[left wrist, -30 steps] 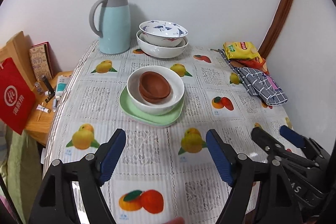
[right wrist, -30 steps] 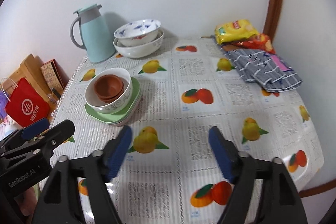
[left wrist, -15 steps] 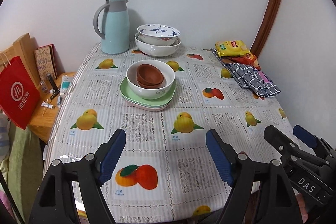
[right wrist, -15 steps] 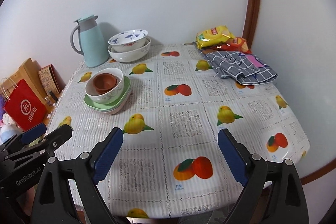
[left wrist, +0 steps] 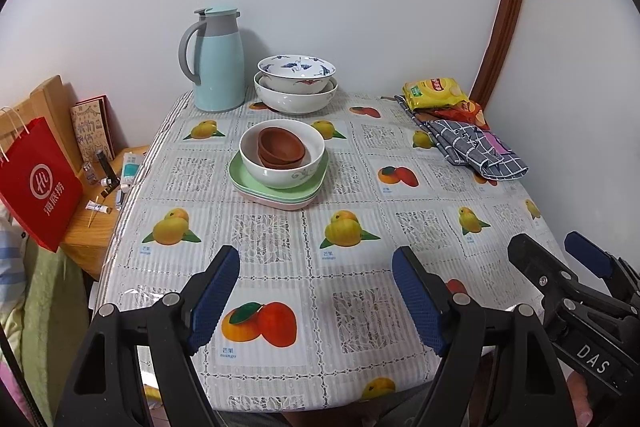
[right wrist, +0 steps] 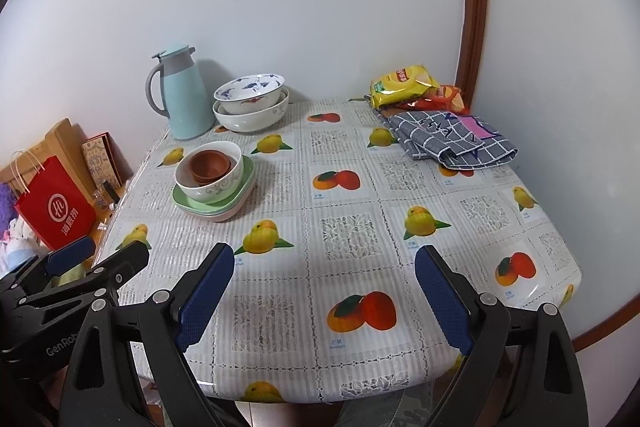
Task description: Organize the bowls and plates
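Observation:
A white bowl (left wrist: 288, 174) holding two nested brown bowls (left wrist: 280, 145) sits on stacked green and pink plates (left wrist: 244, 183) mid-table; the stack also shows in the right wrist view (right wrist: 214, 205). A blue-patterned bowl (left wrist: 296, 69) sits inside a large white bowl (left wrist: 296, 101) at the back, also in the right wrist view (right wrist: 250, 115). My left gripper (left wrist: 316, 297) is open and empty above the table's near edge. My right gripper (right wrist: 324, 291) is open and empty, also at the near edge, to the right of the left one.
A light blue thermos jug (left wrist: 218, 61) stands at the back left. Snack bags (left wrist: 434, 93) and a checked grey cloth (left wrist: 476, 149) lie at the back right. A red paper bag (left wrist: 38, 183) and small items stand on a low wooden stand left of the table.
Both grippers have pulled back from the dishes towards the table's near edge and risen. Both stayed open and empty. The dishes have not moved.

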`<action>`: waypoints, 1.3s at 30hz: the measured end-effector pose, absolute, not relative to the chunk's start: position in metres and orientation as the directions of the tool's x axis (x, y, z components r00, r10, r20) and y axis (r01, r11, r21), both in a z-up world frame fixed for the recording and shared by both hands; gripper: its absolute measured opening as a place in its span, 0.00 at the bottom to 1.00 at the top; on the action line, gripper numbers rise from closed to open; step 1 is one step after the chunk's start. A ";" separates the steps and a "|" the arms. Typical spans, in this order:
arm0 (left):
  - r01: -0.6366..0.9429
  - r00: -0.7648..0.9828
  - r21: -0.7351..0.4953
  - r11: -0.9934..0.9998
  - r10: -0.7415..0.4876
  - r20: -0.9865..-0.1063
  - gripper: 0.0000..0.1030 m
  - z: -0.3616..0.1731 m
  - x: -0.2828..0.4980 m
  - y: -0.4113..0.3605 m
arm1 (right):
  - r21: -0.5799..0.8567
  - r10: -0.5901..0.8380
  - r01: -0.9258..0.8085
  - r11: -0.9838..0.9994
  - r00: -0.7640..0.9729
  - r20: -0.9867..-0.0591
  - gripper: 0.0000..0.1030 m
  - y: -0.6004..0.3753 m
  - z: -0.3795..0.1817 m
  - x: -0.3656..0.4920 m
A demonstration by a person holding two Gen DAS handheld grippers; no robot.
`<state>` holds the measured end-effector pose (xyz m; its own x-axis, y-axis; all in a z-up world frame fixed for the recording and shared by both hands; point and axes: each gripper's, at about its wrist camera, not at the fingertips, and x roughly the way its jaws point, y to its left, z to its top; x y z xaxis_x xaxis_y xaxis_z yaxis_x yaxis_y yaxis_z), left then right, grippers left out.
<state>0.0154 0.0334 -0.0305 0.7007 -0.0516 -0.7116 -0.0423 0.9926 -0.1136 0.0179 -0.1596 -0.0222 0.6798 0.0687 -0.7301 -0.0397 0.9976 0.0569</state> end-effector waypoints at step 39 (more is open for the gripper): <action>-0.046 0.697 -0.110 0.993 -0.047 -0.715 0.75 -0.030 0.014 0.035 | 0.075 0.093 -0.057 0.996 0.682 -0.726 0.89 -0.153 -0.018 0.011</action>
<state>0.0137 0.0347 -0.0297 0.6975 -0.0470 -0.7151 -0.0456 0.9929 -0.1097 0.0106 -0.1532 -0.0179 0.6818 0.0932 -0.7256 -0.0567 0.9956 0.0747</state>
